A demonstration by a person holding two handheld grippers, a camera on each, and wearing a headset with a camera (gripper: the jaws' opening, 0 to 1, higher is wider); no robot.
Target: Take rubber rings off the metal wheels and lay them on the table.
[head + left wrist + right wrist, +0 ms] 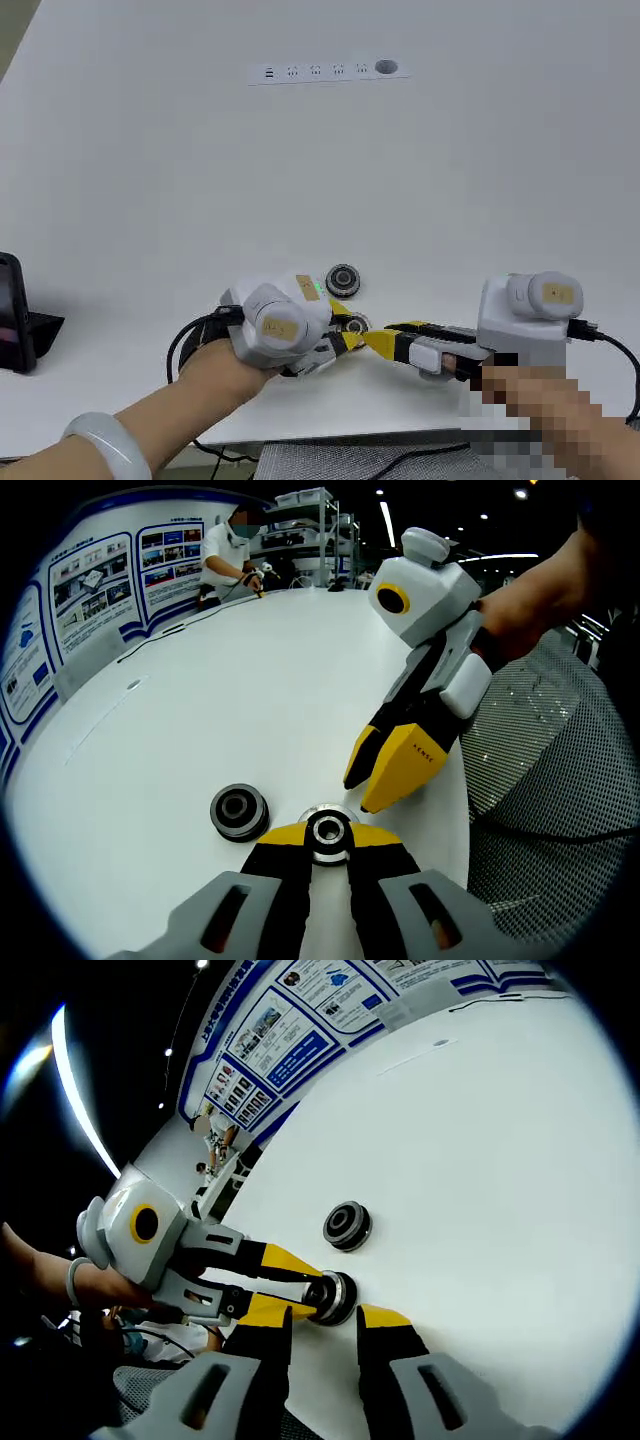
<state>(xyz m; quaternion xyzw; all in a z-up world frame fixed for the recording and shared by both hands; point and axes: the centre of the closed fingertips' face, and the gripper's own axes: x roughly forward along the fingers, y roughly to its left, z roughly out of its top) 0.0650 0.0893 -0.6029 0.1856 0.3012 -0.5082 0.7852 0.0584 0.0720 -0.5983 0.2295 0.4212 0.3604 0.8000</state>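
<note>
White table point(150, 150), two grippers nose to nose at its near edge: the left gripper point(328, 838) is clamped on a small metal wheel point(328, 830), and the right gripper point(323, 1322), jaws parted and holding nothing, faces that wheel from just beside it. A power strip point(323, 70) lies far behind the wheel. A black device point(12, 310), well to the wheel's left, is cut off by the frame. A second wheel point(343, 281) in a black rubber ring point(218, 820) lies just behind. Whether the clamped wheel wears a ring is unclear.
</note>
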